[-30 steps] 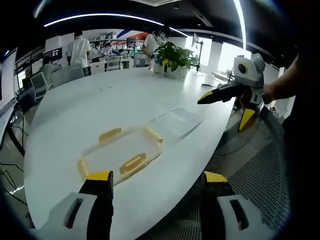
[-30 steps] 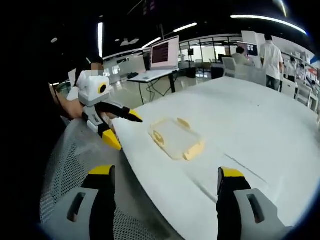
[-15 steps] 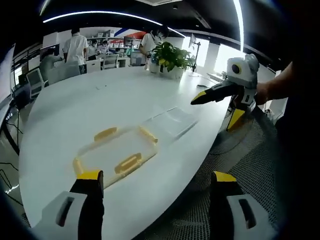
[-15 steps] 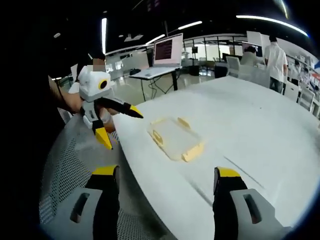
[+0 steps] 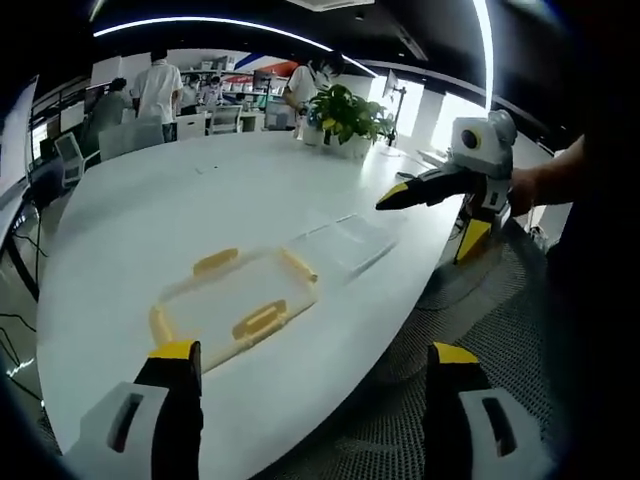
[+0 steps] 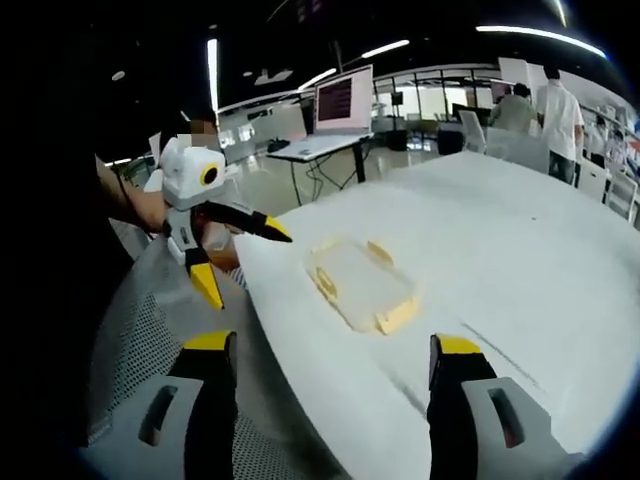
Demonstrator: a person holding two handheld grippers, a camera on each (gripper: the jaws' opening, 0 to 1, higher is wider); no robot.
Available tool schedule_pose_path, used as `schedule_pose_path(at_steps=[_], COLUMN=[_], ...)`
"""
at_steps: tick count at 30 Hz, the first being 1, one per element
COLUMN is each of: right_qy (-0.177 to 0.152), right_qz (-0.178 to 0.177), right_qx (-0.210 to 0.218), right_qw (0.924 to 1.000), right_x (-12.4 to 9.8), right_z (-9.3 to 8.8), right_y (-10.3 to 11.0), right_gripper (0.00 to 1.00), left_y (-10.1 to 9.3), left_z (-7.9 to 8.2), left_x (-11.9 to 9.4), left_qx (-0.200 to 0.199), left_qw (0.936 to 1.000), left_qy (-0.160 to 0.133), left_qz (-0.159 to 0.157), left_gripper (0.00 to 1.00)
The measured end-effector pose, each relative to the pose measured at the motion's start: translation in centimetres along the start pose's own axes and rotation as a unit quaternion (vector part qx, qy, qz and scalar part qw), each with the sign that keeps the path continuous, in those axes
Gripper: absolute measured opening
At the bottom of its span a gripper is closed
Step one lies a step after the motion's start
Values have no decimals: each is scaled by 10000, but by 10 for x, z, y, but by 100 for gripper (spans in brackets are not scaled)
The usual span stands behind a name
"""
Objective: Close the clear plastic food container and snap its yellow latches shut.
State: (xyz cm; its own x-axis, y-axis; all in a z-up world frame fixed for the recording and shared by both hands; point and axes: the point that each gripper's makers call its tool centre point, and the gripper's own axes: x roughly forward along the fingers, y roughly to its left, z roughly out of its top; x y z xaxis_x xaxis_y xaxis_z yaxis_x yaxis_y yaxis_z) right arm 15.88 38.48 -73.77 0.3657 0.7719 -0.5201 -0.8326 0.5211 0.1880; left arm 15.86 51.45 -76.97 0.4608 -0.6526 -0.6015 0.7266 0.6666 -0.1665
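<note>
The clear plastic lid with yellow latches (image 5: 235,299) lies flat on the white table (image 5: 150,215). Beside it, to the right in the left gripper view, sits the clear container base (image 5: 350,240). My left gripper (image 5: 315,415) is open and empty, held back from the table's near edge. My right gripper (image 5: 430,215) shows at the right of that view, open, just off the table edge near the base. In the right gripper view the lid (image 6: 362,284) lies ahead, my right gripper (image 6: 325,400) is open, and my left gripper (image 6: 232,248) hovers open at the table edge.
A potted plant (image 5: 345,115) stands at the table's far end. People, chairs and desks with monitors (image 6: 343,100) fill the room behind. A mesh chair seat (image 5: 490,300) lies below the table edge on my side.
Both views shifted slightly as my hands moved. The right gripper has edged a little toward the table. The lid and base have not moved.
</note>
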Motion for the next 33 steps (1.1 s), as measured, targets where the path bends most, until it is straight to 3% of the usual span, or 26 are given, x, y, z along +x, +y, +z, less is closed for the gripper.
schedule_pose_path(at_steps=[9, 15, 24, 33], right_qy=[102, 182, 273, 335], right_qz=[39, 32, 76, 103], right_qx=[-136, -174, -246, -329], right_qw=[9998, 9997, 9993, 9988], right_x=[6, 12, 18, 26], right_z=[6, 8, 6, 7], right_y=[-1, -3, -4, -9], right_gripper=[74, 74, 71, 70], left_y=[12, 17, 21, 29], left_z=[2, -3, -4, -9], left_x=[-2, -3, 0, 3], left_qx=[24, 247, 441, 320], left_qw=[10000, 9993, 9983, 9982], left_qy=[56, 281, 361, 501], left_qz=[-8, -13, -94, -119], left_gripper=[89, 87, 86, 81])
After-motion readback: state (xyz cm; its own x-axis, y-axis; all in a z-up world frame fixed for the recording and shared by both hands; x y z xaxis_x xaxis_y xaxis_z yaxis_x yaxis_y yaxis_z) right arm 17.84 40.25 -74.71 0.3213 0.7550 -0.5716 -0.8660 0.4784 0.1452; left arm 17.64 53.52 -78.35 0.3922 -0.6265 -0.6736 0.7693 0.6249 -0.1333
